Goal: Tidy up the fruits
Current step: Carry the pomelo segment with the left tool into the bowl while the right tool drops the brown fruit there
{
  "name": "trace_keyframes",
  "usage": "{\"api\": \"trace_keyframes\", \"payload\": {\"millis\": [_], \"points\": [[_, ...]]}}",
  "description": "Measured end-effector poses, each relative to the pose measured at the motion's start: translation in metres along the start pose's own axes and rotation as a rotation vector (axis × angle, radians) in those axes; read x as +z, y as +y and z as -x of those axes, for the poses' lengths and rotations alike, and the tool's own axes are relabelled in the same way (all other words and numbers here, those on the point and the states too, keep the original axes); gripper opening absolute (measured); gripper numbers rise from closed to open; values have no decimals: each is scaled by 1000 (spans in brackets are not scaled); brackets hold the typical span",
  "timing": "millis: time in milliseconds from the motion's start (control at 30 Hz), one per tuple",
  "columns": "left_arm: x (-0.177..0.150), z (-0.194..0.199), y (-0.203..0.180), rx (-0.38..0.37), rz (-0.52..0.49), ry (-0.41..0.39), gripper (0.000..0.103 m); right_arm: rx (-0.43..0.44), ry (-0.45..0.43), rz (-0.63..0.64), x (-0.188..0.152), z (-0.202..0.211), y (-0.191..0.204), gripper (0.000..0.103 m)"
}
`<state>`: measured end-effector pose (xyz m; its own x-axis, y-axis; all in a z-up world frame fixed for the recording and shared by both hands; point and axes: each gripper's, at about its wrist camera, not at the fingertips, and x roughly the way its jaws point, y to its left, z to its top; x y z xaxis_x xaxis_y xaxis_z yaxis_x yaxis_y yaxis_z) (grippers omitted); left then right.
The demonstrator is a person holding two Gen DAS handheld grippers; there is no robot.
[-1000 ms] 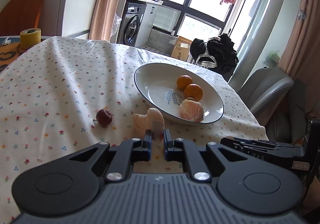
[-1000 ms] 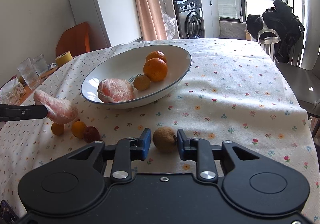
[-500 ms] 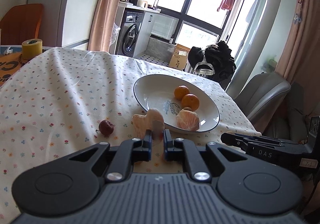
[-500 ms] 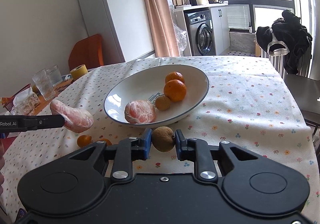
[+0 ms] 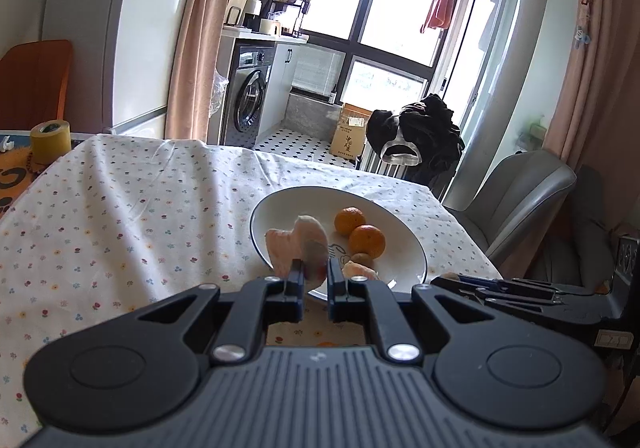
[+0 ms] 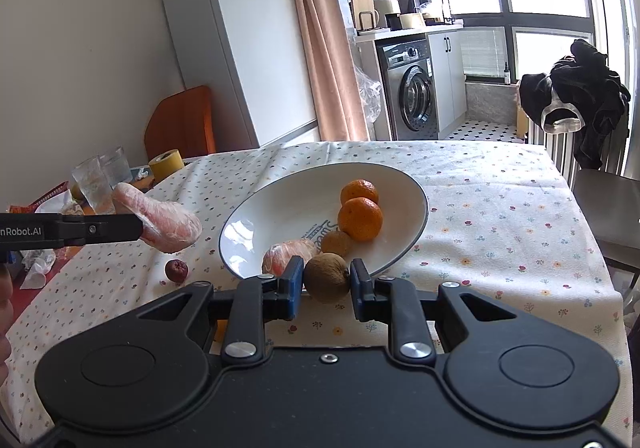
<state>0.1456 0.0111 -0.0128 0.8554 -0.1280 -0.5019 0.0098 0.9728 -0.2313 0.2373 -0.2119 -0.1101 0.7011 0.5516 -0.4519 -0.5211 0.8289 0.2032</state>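
Observation:
A white bowl [image 6: 280, 204] [image 5: 400, 232] with a dark rim stands on the flowered tablecloth. It holds two oranges [image 6: 360, 218], a small brown fruit [image 6: 336, 243] and a peeled citrus [image 6: 290, 254]. My left gripper [image 5: 314, 276] is shut on a pink peeled citrus segment [image 5: 296, 244] and holds it in the air at the bowl's near left rim. In the right wrist view, that segment [image 6: 164, 224] hangs left of the bowl. My right gripper [image 6: 325, 280] is shut on a brown kiwi [image 6: 328, 277], raised just in front of the bowl.
A small dark red fruit [image 6: 176, 270] lies on the cloth left of the bowl. A yellow tape roll [image 6: 166, 166] and drinking glasses [image 6: 94, 182] stand at the table's far left. A grey chair [image 5: 516, 192] stands past the table's right edge.
My right gripper closed on the kiwi and lifted it off the cloth towards the bowl. My left gripper rose with the segment and moved over the bowl's rim.

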Motion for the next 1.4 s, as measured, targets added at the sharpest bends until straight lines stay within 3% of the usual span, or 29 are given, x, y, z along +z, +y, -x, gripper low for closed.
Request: {"api": "trace_keyframes", "payload": {"millis": [833, 1000, 1233, 1300, 1400], "points": [[21, -71, -10, -77, -21, 74, 10, 3, 17, -24, 18, -33, -13, 23], [20, -90, 0, -47, -3, 69, 11, -1, 24, -25, 19, -40, -14, 23], [23, -86, 5, -23, -16, 63, 13, 2, 30, -23, 21, -46, -12, 23], [23, -85, 5, -16, -29, 60, 15, 3, 32, -25, 21, -48, -11, 23], [23, -88, 7, 4, -33, 57, 35, 8, 40, -24, 22, -51, -9, 23]]}}
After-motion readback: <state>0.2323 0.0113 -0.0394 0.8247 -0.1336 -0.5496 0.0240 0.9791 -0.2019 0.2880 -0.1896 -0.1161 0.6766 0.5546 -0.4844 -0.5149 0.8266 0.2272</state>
